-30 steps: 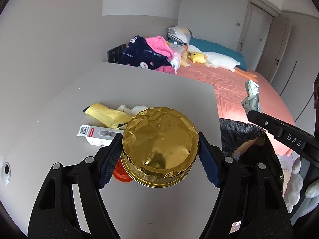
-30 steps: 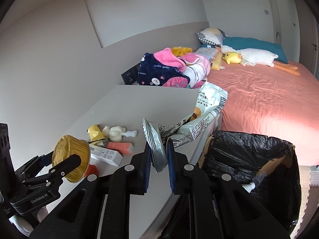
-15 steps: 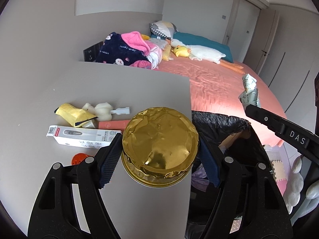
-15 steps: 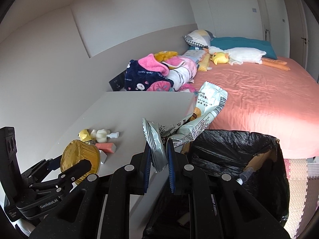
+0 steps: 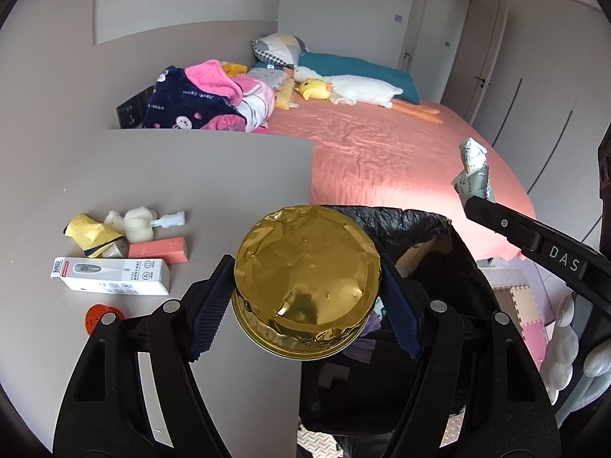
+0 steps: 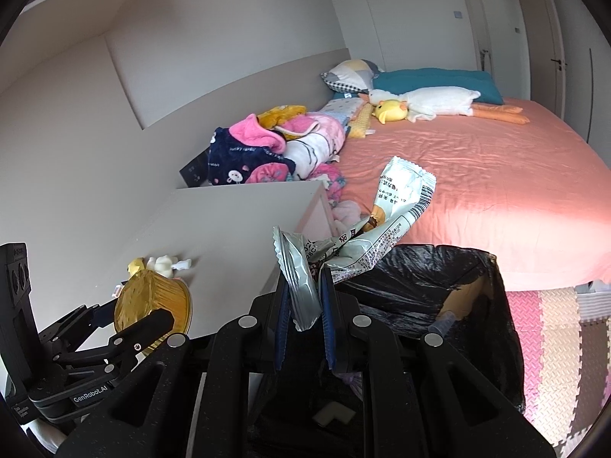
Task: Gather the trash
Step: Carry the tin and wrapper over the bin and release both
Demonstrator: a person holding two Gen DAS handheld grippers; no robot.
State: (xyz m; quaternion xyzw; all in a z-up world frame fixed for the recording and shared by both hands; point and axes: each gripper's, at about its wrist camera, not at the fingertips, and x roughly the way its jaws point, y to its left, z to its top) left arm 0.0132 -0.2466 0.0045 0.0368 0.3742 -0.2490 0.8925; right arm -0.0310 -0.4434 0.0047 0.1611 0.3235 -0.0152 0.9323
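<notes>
My left gripper (image 5: 307, 297) is shut on a gold foil cup (image 5: 307, 278), held at the table's right edge, partly over the black-lined trash bin (image 5: 431, 236). It also shows in the right wrist view (image 6: 152, 307). My right gripper (image 6: 303, 313) is shut on a crumpled silver snack wrapper (image 6: 382, 217), held over the bin's near rim (image 6: 420, 278). The wrapper's tip shows in the left wrist view (image 5: 473, 170). On the grey table (image 5: 191, 175) lie a yellow wrapper (image 5: 89, 231), a white thermometer box (image 5: 110, 275), a pink box (image 5: 158, 250), a white lump (image 5: 139, 223) and an orange cap (image 5: 97, 315).
A bed with a salmon sheet (image 6: 477, 175) stands behind the bin, with a clothes pile (image 6: 267, 152) and a plush duck (image 6: 420, 103). Foam floor mats (image 6: 553, 343) lie right of the bin. The wall runs along the table's left side.
Both grippers have moved right, toward the bin. The gold cup has gone from over the table to its right edge. The wrapper is now over the bin's rim.
</notes>
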